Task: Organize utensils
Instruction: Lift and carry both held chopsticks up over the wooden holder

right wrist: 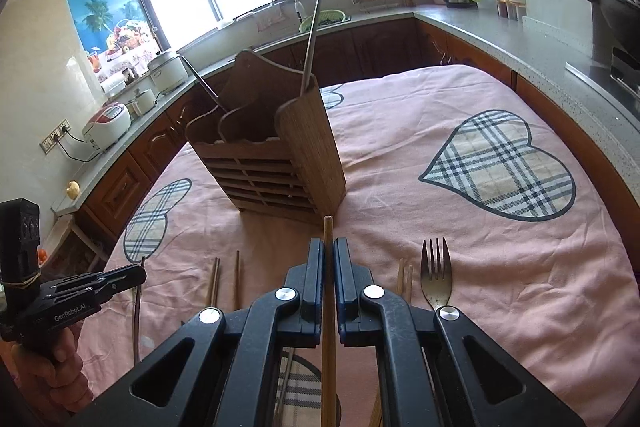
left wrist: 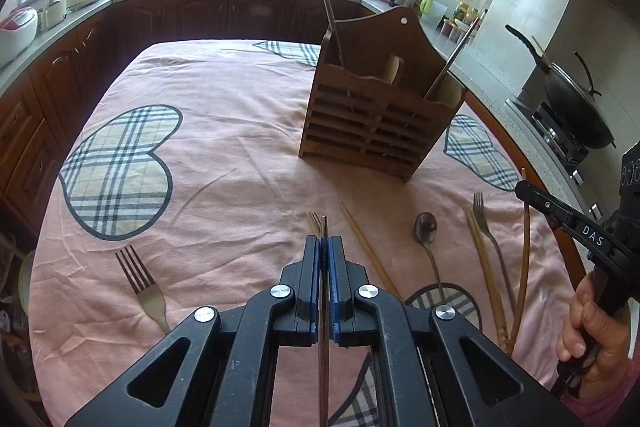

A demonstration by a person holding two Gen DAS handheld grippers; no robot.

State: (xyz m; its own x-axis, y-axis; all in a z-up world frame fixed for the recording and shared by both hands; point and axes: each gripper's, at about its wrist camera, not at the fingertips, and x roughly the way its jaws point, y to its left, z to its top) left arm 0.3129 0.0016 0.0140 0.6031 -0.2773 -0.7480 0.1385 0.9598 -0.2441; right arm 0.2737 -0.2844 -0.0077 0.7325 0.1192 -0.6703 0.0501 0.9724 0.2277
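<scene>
The left gripper point(left wrist: 324, 247) is clamped narrow on a thin metal utensil point(left wrist: 323, 307) whose type I cannot tell; its tip pokes just past the pads. The right gripper point(right wrist: 328, 259) is pinched on a wooden chopstick point(right wrist: 328, 327), pointing toward the wooden utensil holder point(right wrist: 272, 163) standing upright ahead on the pink tablecloth point(right wrist: 520, 267). Two long utensils already lean inside the holder. Loose around the grippers lie a fork point(right wrist: 436, 279), a spoon point(left wrist: 426, 231), another fork point(left wrist: 140, 279), and several chopsticks point(left wrist: 370, 251). Nothing lies between the grippers and the holder.
</scene>
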